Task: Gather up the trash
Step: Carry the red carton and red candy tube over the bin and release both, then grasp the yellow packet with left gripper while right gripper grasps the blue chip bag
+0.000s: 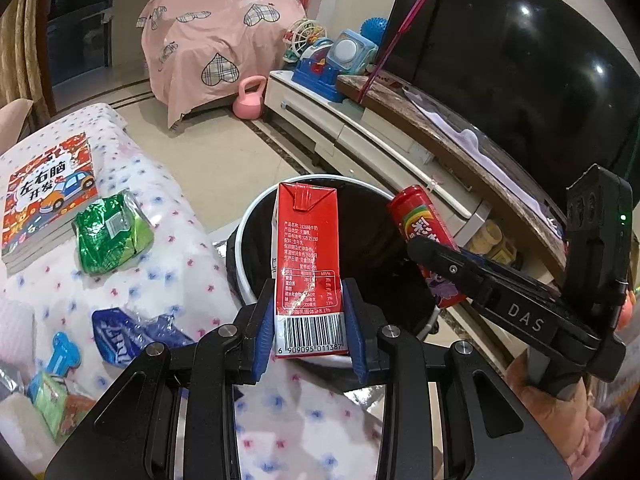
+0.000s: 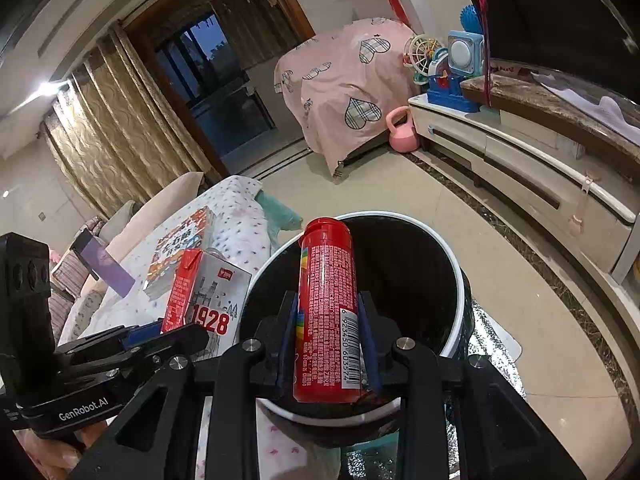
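We find the left gripper (image 1: 308,320) clenched on a red milk carton (image 1: 308,256), its blue pads pressing both sides near the base. The carton stands upright over the near rim of the trash bin (image 1: 256,204). Its side panel carries Chinese nutrition text and a barcode reading 6 909095 011387; in the right wrist view its grey face shows "1928" in red.

The right gripper (image 2: 330,344) is clenched on a red candy tube (image 2: 328,304), held upright over the bin's black-lined mouth. The tube bears a rainbow band, dense white print and a barcode beginning 6 923450. The right gripper's body reads "DAS" in the left view; the left one reads "GenRobot.AI" in the right view.

On the floral-covered table (image 1: 192,240), left of the bin, lie a children's book (image 1: 48,200) titled "左右脑开发", a green wrapper (image 1: 114,232) just beside it, and a blue wrapper (image 1: 120,332) nearer us, its lettering unreadable.

The bin stands just beside the table edge. Beyond it the tiled floor (image 2: 400,192) lies open up to the white TV cabinet (image 2: 520,160) at right.
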A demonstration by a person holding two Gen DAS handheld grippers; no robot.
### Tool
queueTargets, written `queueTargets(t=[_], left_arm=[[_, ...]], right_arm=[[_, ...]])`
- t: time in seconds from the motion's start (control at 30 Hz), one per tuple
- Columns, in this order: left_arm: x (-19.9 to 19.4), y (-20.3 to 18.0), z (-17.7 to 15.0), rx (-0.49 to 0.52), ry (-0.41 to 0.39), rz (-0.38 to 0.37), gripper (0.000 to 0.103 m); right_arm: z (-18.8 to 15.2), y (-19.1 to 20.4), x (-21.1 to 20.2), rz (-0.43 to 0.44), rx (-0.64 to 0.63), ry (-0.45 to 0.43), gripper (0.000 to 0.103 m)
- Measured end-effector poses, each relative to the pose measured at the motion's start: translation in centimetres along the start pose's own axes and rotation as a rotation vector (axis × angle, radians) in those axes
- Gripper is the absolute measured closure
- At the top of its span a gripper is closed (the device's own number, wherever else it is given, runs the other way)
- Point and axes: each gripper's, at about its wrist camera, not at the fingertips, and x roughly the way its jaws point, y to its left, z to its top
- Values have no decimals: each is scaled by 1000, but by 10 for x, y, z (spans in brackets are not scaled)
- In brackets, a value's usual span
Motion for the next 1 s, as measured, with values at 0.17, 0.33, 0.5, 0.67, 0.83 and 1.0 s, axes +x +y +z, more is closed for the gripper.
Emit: queueTargets(t=[0.17, 0.33, 0.5, 0.67, 0.83, 1.0], left_arm=[[11, 0, 2, -1, 18, -4, 73], [18, -1, 6, -4, 22, -1, 73], [24, 3, 7, -17, 36, 21, 47], [11, 10, -2, -50, 13, 11, 39], [-17, 18, -25, -69, -25, 12, 35], [-47, 31, -55, -95, -68, 25, 32]], right_arm=[[0, -6, 6, -7, 12, 16, 74], [2, -13, 12, -15, 29, 28, 74], [6, -14, 14, -34, 41, 23, 70], [6, -18, 6, -34, 66, -3, 51], [-2, -10, -5, -7, 70, -36, 23], [-23, 14, -19, 27, 44, -68, 5]])
